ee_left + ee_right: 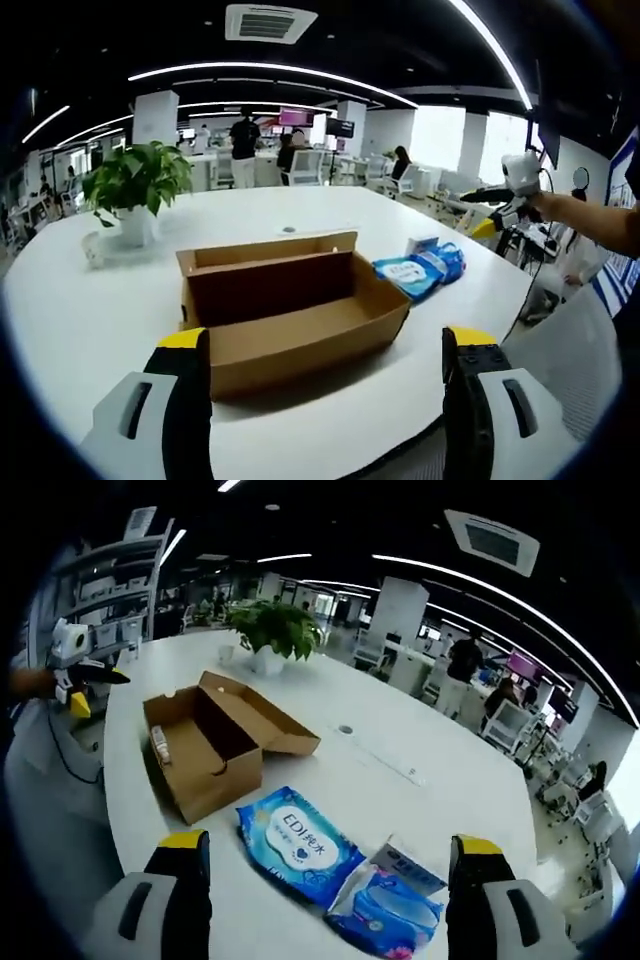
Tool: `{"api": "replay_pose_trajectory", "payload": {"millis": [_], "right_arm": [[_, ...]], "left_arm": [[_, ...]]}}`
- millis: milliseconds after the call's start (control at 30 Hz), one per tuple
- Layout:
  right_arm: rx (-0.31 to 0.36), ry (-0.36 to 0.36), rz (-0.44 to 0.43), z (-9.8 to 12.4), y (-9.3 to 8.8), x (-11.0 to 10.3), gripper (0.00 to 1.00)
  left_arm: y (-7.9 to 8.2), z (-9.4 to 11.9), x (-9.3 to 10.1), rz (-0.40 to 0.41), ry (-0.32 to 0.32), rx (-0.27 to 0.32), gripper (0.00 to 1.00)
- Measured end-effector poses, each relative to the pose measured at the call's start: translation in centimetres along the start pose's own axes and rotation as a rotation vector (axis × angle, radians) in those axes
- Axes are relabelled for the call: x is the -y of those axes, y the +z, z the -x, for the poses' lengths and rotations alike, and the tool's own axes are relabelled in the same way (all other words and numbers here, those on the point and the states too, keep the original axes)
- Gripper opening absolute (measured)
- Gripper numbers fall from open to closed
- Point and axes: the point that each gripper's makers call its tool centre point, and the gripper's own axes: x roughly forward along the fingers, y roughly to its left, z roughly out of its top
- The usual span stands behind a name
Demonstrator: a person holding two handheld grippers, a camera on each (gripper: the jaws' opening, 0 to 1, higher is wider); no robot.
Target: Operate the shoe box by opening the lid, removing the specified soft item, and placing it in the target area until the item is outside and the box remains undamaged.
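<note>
The brown cardboard shoe box (290, 310) sits on the white table (90, 320) with its lid folded back, and its inside looks bare. My left gripper (325, 345) is open, just short of the box's near wall, with nothing between the jaws. A flat blue wipes pack (298, 845) lies on the table beside the shoe box (205, 740), with a second blue pack (385, 915) next to it. My right gripper (330, 848) hovers open over the wipes pack, holding nothing. The blue packs (420, 270) lie right of the box in the left gripper view.
A potted plant (135, 185) stands at the far left of the table, with a small white-and-blue carton (410, 865) by the packs. A person's arm holds the right gripper (510, 195) off the table's right edge. The left gripper (75, 670) is beyond the box. An office with people lies behind.
</note>
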Motion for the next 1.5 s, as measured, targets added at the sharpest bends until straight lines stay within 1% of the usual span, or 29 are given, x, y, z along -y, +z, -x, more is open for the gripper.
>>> {"api": "replay_pose_trajectory", "payload": {"millis": [33,133,333,433,600,667,733,833,1033,1100,1200,1367,1400,1433,1500], "right_arm": [[0.007,-0.016,-0.010,0.3,0.1,-0.2,1.00],[0.041,-0.028,-0.040,1.0,0.3,-1.1,1.00],[0.033,-0.039,-0.031,1.5,-0.6,-3.0,1.00],[0.037,-0.043,-0.049,1.8,-0.8,-4.0,1.00],[0.057,-0.052,-0.059,2.4,-0.7,-5.3,1.00],[0.106,-0.052,-0.069,2.7,-0.1,-6.0,1.00],[0.110,-0.063,-0.054,3.0,-0.3,-6.7,1.00],[0.120,-0.071,-0.079,3.5,-0.4,-7.6,1.00],[0.134,-0.101,-0.093,3.9,-0.9,-8.4,1.00],[0.125,-0.120,-0.087,3.7,-1.5,-8.6,1.00],[0.109,-0.140,-0.063,3.6,-2.1,-9.3,1.00],[0.098,-0.134,-0.058,3.5,-2.7,-10.8,1.00],[0.084,-0.135,-0.036,3.4,-2.9,-10.9,0.99],[0.061,-0.151,0.004,3.6,-3.1,-10.6,0.99],[0.072,-0.151,0.000,3.6,-2.8,-10.6,0.99]], "left_arm": [[0.1,0.0,-0.2,-0.001,0.001,0.000,1.00],[0.5,-0.2,-0.6,-0.001,0.002,0.001,1.00],[1.5,-0.5,-1.6,-0.024,0.006,-0.003,1.00],[2.1,-0.6,-2.2,-0.027,0.015,0.006,1.00],[2.3,-1.0,-2.7,-0.047,0.014,-0.008,1.00],[2.4,-1.1,-2.8,-0.050,0.006,-0.016,1.00],[2.5,-1.2,-3.0,-0.054,0.004,-0.019,1.00],[2.6,-1.5,-3.3,-0.055,-0.001,-0.025,1.00],[2.9,-1.8,-3.5,-0.062,-0.015,-0.025,1.00],[3.1,-2.0,-3.5,-0.056,-0.018,-0.020,1.00],[3.1,-2.3,-3.6,-0.070,-0.017,-0.032,1.00],[3.4,-2.5,-4.1,-0.083,-0.016,-0.042,0.99],[3.4,-2.5,-4.1,-0.087,-0.016,-0.044,0.99],[3.4,-2.5,-4.2,-0.089,-0.015,-0.046,0.99],[3.5,-2.6,-4.4,-0.090,-0.015,-0.051,0.99]]}}
